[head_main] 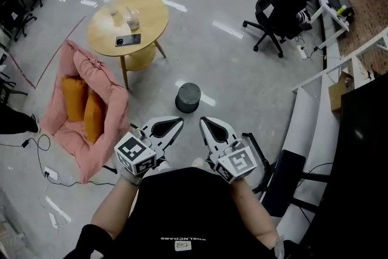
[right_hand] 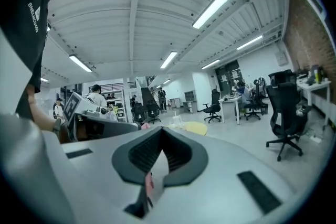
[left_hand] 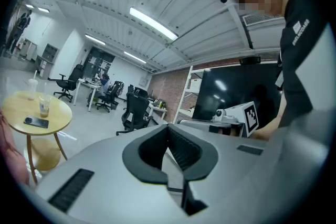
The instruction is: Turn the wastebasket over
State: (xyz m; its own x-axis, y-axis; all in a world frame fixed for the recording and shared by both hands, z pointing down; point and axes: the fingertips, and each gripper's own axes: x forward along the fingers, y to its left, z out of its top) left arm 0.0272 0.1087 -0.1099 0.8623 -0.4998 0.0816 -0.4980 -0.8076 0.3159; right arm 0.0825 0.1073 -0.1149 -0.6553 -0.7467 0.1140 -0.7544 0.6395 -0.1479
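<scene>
My left gripper (head_main: 171,126) and right gripper (head_main: 208,126) are closed tight, empty, side by side; the wastebasket (head_main: 188,97) stands on the floor (head_main: 242,63) beyond them. Neither touches it.

You hold two tools, the left tool (head_main: 177,123) and the right tool (head_main: 205,123). Just beyond them on the floor stands one wastebasket (head_main: 188,97). Farther off to the left there is one round worktop (head_main: 150,14). It carries one phone (head_main: 128,40) and two cups, a glass cup (head_main: 132,19) and a pale cup (head_main: 114,9). Near you on the left lies one pink floor seat (head_main: 82,63) holding two orange cushions, the left cushion (head_main: 74,98) and the right cushion (head_main: 94,117). One black office chair (head_main: 280,3) shows whole, far right; the others along the far edge are too cropped to count.
</scene>
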